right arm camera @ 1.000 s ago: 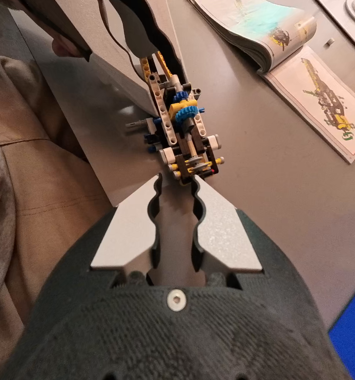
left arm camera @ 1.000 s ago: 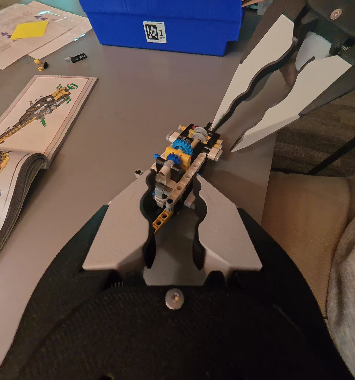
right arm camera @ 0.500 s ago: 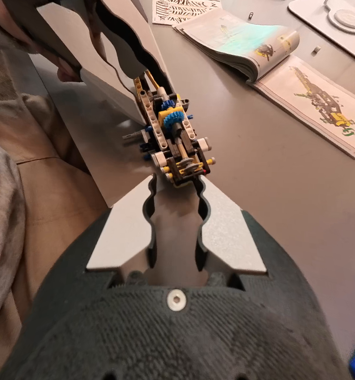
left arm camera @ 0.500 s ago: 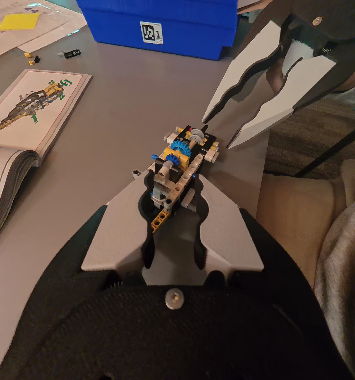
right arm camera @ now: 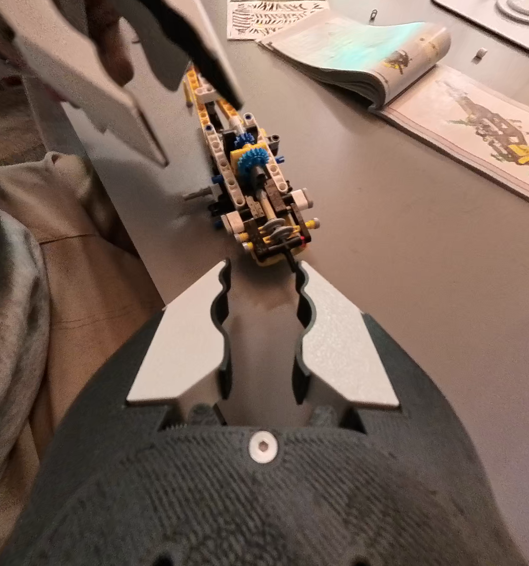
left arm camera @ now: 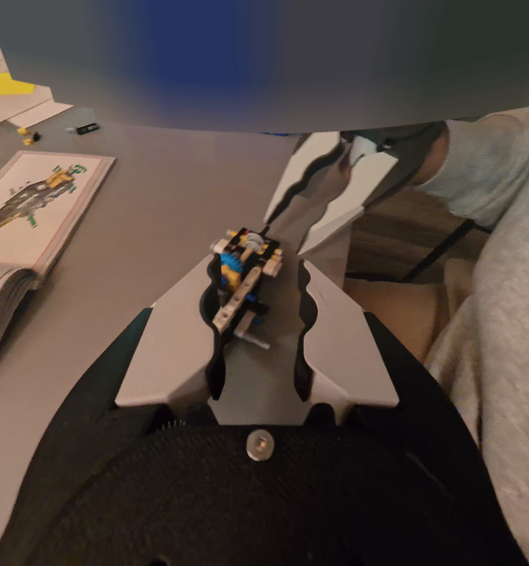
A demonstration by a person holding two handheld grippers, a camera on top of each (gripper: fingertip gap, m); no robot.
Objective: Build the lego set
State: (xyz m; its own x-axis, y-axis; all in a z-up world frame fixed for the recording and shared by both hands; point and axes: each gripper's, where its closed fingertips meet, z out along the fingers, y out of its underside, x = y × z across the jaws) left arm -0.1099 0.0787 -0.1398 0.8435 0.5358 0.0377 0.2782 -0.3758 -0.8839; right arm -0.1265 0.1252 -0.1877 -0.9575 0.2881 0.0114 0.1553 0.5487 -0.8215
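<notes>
The lego assembly [right arm camera: 258,190] mixes yellow, black, white and grey beams with bright blue gears [right arm camera: 252,159]. The surface [right arm camera: 395,245] is plain grey. Both tongs, left [left arm camera: 258,262] and right [right arm camera: 263,265], have pale grey fingers edged in black. At two o'clock, the instruction booklet [right arm camera: 471,128] is white with yellow-green print.

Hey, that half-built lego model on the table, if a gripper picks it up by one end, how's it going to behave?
The lego model probably stays stiff: its long beams look pinned together. It's likely light, being small open plastic framing. Thin axles and pins stick out, so a squeeze there may pop pieces loose; gripping the beams seems safer.
</notes>
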